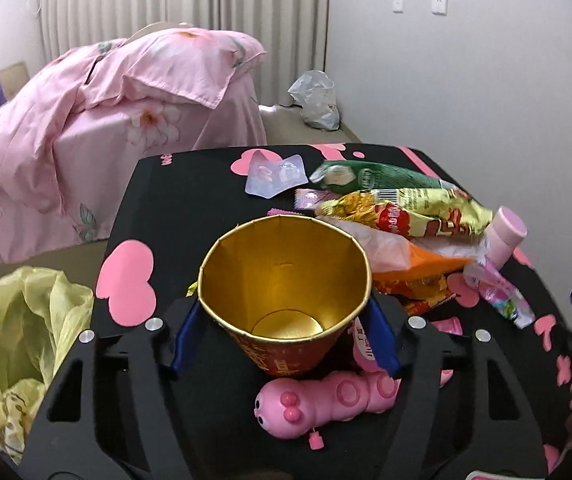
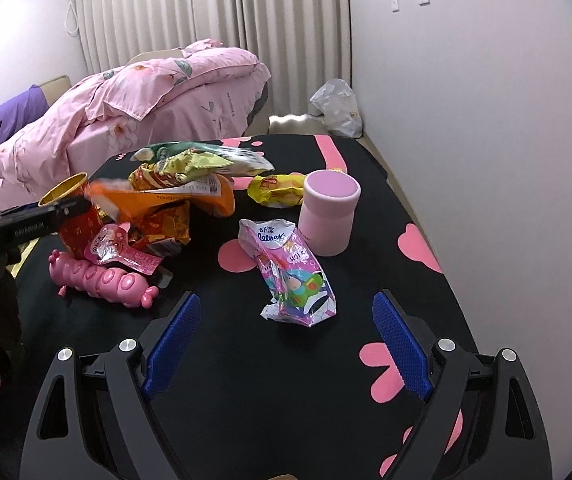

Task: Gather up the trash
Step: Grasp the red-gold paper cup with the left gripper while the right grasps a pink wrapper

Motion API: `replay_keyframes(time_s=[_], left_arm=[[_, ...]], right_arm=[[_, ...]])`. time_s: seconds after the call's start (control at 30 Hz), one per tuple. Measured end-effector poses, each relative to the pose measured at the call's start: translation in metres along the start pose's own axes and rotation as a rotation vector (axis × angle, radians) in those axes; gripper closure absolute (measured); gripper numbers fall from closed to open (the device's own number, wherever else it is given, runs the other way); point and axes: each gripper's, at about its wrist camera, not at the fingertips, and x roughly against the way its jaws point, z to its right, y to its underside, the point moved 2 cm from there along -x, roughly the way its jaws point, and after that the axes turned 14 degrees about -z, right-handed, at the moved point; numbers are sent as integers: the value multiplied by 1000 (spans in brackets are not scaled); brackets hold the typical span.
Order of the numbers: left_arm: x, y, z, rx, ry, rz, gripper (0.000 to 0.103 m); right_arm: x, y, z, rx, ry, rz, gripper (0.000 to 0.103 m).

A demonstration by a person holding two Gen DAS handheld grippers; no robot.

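Your left fingers point(image 1: 189, 332) sit against either side of the cup point(image 1: 283, 280), the blue pads touching its wall, so you look to have it pinched low on the cone. It stands upright on the table point(image 1: 153, 200), mouth open to the lens: thin paper, gold foil inside, red print outside, empty as far as the bottom shows. Just behind it lies the heap of wrappers point(image 1: 402, 216), crinkled foil and film in green, yellow and orange, plus a clear blister card point(image 1: 275, 176). A hard pink plastic toy point(image 1: 326, 400), ribbed like a caterpillar, lies just under the cup (probably not trash). Off the table's left edge hangs a yellow bag point(image 1: 25, 320), soft thin film, mouth open, with little visible in it. I judge the job barely started: nearly all the litter is on the table.

From the right wrist, your right gripper point(image 2: 286, 344) hovers with fingers spread wide and nothing between them. Just ahead lies a tissue pack point(image 2: 294, 272), glossy film, crumpled and mostly flat. Beyond it stands a smooth matte pink tumbler point(image 2: 328, 212), a plain cylinder, upright, beside a balled yellow wrapper point(image 2: 275, 190). At left, the heap, cup and toy sit together with the left gripper point(image 2: 45, 216) among them. The pack looks like your right hand's next pick.
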Motion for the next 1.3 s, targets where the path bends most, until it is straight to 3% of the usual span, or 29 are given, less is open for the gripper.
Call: replay_keyframes(time_s=[0.07,0.5,0.67,0.87,0.97,1.03,1.1,1.3], left_arm=[[8,4,-4,12,40,16,44],[80,29,-25,45,91,143,47],[82,32,-39,87,97,132,47],[78,38,-47,115,132,95,47],[75,41,-43,96,137,77,46],[73,43,-40,88,146,67,46],[72,43,-38,84,150,64,46],[75,46,-34,78,155,63,45]], right_arm=[[1,-1,-2,10,-13,10,19],[4,-20,-22,128,-47,43,19],[-28,-35,1,98,-36,-29,19],[-75,-40,29,-13,-121,-172,20],[-83,-30,32,-36,-178,-211,41],[-77,-24,29,-13,-165,-193,65],[-67,-20,22,15,-174,-174,80],[-28,-16,0,93,-148,-81,87]])
